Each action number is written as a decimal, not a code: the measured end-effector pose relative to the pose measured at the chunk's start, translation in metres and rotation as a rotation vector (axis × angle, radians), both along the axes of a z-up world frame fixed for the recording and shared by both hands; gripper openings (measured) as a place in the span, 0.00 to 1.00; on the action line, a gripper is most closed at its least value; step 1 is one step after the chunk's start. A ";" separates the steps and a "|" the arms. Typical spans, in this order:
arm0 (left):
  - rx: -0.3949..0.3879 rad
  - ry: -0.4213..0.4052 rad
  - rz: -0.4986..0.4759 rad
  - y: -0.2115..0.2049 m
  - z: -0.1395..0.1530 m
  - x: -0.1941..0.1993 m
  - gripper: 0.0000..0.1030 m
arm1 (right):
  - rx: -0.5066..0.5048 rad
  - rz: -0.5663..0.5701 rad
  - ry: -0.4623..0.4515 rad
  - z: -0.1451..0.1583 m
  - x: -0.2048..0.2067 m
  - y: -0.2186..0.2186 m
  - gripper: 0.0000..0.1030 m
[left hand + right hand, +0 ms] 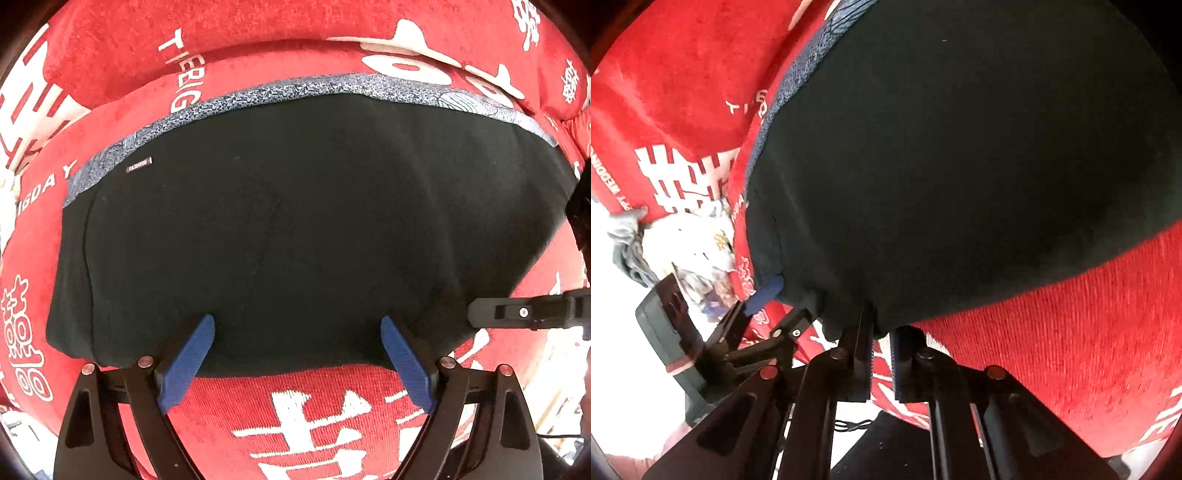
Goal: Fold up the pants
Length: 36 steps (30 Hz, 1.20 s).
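Pants (295,229): black, already folded into a broad flat block, lying on the red cloth (325,406) with white lettering and characters. Speckled grey-blue waistband (280,92) runs along the far edge in the left wrist view; a small tag reading FASHION (139,165) sits near its left end. Surface mostly smooth, only faint creases.

Left gripper (297,332): points straight down over the near edge of the pants. Jaws spread wide, nothing between them but the flat fabric below. Blue fingertips (197,343) overlap the near hem in the picture; cannot tell if they touch the cloth or hover just above it. No pinch.

Right gripper (879,325): comes in low and angled at the near corner of the pants. Jaws nearly together, only a thin gap between the inner faces. The black hem bunches up right at the fingertips (866,314), and a fold of fabric looks caught between them. The tips themselves are buried in dark cloth, so the contact is hard to make out; it reads as a pinch on the corner.

In the left wrist view the right gripper shows as a black finger (517,314) entering from the right edge, touching the pants' right side.

In the right wrist view the left gripper sits just left of the corner, one blue pad (768,291) against the hem. Beyond it, crumpled light clothes (694,243) lie at the edge of the red cloth.
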<state>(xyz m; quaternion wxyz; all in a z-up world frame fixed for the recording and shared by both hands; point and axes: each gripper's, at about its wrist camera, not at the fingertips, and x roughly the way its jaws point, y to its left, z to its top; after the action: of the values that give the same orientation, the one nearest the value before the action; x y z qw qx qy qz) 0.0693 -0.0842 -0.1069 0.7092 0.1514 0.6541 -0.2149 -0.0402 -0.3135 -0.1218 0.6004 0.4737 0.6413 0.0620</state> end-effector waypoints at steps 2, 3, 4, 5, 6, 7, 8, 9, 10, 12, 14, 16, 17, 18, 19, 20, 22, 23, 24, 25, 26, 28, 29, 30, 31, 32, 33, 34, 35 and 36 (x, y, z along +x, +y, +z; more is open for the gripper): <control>0.003 0.017 0.013 0.000 0.006 0.004 0.89 | -0.013 0.022 0.011 0.007 -0.003 -0.003 0.15; -0.017 0.021 0.019 0.000 0.012 0.005 0.89 | -0.032 0.047 0.017 0.014 -0.004 -0.006 0.15; -0.038 0.015 0.022 -0.002 0.018 0.006 0.89 | -0.062 0.071 0.005 0.024 -0.005 -0.009 0.15; -0.064 0.005 0.018 -0.007 0.025 0.006 0.89 | -0.117 0.098 -0.041 0.040 -0.003 -0.015 0.15; -0.082 0.000 0.010 -0.011 0.030 0.004 0.89 | -0.180 0.119 -0.090 0.055 0.000 -0.020 0.15; -0.102 -0.005 -0.003 -0.020 0.033 0.003 0.89 | -0.236 0.137 -0.124 0.065 0.004 -0.024 0.15; -0.111 -0.007 -0.014 -0.027 0.033 0.002 0.89 | -0.316 0.158 -0.154 0.075 0.013 -0.028 0.15; -0.107 -0.004 -0.026 -0.038 0.028 -0.001 0.89 | -0.378 0.173 -0.168 0.079 0.019 -0.032 0.15; -0.093 0.001 -0.031 -0.044 0.023 -0.002 0.89 | -0.432 0.190 -0.158 0.075 0.026 -0.036 0.15; -0.058 0.026 -0.044 -0.055 0.004 -0.005 0.89 | -0.506 0.234 -0.104 0.058 0.032 -0.039 0.14; -0.042 -0.016 -0.059 -0.057 -0.004 -0.014 0.89 | -0.513 0.246 -0.117 0.046 0.023 -0.039 0.09; -0.042 -0.016 -0.066 -0.057 -0.004 -0.015 0.89 | -0.511 0.258 -0.138 0.047 0.011 -0.038 0.09; -0.042 -0.004 -0.061 -0.056 -0.004 -0.014 0.89 | -0.503 0.262 -0.119 0.047 0.006 -0.038 0.09; -0.032 0.010 -0.058 -0.056 -0.003 -0.012 0.89 | -0.488 0.251 -0.104 0.047 0.001 -0.039 0.09; -0.022 0.025 -0.057 -0.059 -0.001 -0.008 0.89 | -0.472 0.239 -0.074 0.046 -0.003 -0.042 0.10; -0.022 0.034 -0.057 -0.061 0.002 -0.005 0.89 | -0.463 0.208 -0.041 0.045 -0.010 -0.049 0.12; -0.047 0.023 -0.063 -0.070 0.014 -0.002 0.89 | -0.423 0.115 -0.044 0.051 -0.027 -0.073 0.12; -0.062 0.016 -0.069 -0.078 0.018 0.000 0.89 | -0.414 0.076 -0.041 0.054 -0.032 -0.080 0.12; -0.078 0.011 -0.076 -0.086 0.023 0.001 0.89 | -0.407 0.024 -0.040 0.058 -0.039 -0.094 0.12; -0.093 0.009 -0.081 -0.098 0.026 0.001 0.89 | -0.403 -0.026 -0.041 0.061 -0.044 -0.110 0.12; -0.105 0.011 -0.085 -0.109 0.027 0.001 0.89 | -0.401 -0.063 -0.042 0.063 -0.051 -0.125 0.13; -0.119 0.023 -0.088 -0.135 0.024 0.002 0.89 | -0.393 -0.155 -0.038 0.065 -0.059 -0.155 0.16; -0.119 0.028 -0.086 -0.146 0.021 0.001 0.89 | -0.388 -0.214 -0.032 0.066 -0.062 -0.174 0.21; -0.120 0.034 -0.083 -0.159 0.018 0.000 0.89 | -0.382 -0.269 -0.027 0.066 -0.067 -0.190 0.25; -0.126 0.038 -0.077 -0.172 0.018 0.003 0.89 | -0.378 -0.312 -0.022 0.065 -0.069 -0.202 0.36; -0.129 0.037 -0.073 -0.182 0.018 -0.001 0.89 | -0.375 -0.371 -0.019 0.068 -0.076 -0.218 0.43; -0.130 0.033 -0.071 -0.196 0.017 -0.001 0.89 | -0.381 -0.421 -0.018 0.069 -0.083 -0.234 0.43; -0.132 0.029 -0.070 -0.209 0.015 -0.004 0.89 | -0.390 -0.464 -0.018 0.069 -0.093 -0.251 0.43; -0.130 0.022 -0.068 -0.217 0.016 -0.005 0.89 | -0.395 -0.493 -0.016 0.070 -0.098 -0.262 0.43; -0.125 0.015 -0.064 -0.224 0.016 -0.006 0.89 | -0.403 -0.534 -0.012 0.070 -0.104 -0.276 0.43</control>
<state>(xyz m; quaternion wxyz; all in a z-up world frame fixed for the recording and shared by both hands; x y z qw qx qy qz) 0.0636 -0.3084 -0.0912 0.7053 0.1261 0.6393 -0.2792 -0.1441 -0.5900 -0.0521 0.6808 0.4965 0.4902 -0.2227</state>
